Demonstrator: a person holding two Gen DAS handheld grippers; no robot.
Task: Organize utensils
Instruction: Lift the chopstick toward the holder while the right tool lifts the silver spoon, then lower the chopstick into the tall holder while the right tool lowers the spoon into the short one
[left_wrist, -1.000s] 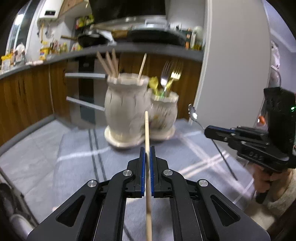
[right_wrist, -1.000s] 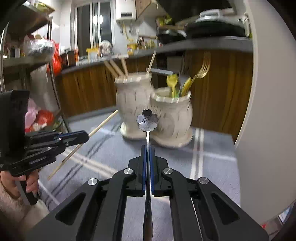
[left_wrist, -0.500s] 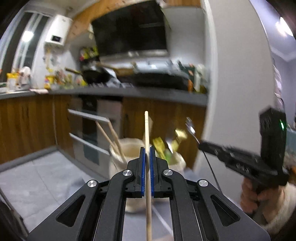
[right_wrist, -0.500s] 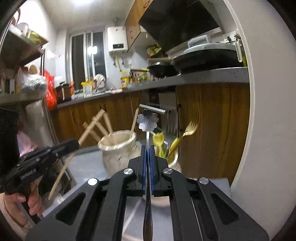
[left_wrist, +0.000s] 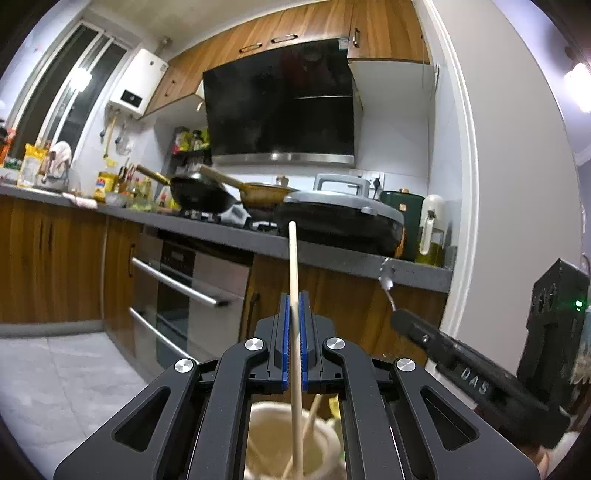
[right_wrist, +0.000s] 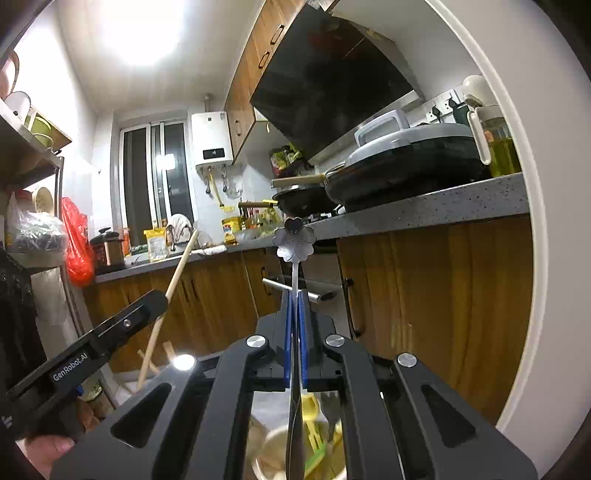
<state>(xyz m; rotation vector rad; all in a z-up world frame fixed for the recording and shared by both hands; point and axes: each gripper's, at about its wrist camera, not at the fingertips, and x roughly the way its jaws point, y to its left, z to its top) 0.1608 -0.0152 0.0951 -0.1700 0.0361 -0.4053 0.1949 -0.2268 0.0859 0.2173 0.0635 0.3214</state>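
Left gripper (left_wrist: 293, 325): fingers pinched a wooden chopstick (left_wrist: 294, 280), upright, its lower end inside the cream holder (left_wrist: 258, 439).
Right gripper (right_wrist: 294, 325): fingers pinched a flower-headed spoon (right_wrist: 294, 240) above the second holder (right_wrist: 266, 446).
Just changed: both grippers had tipped from level to near vertical and moved over the holders, so releasing looked to be next.
Hard to make out: both holders were largely hidden by the grippers and cut off below; their contents were blurred.

Wooden chopstick (left_wrist: 293, 280) stands upright, lower end down inside the cream holder (left_wrist: 258, 417). Flower-topped metal spoon (right_wrist: 294, 242) is upright over the neighbouring holder (right_wrist: 269, 443).
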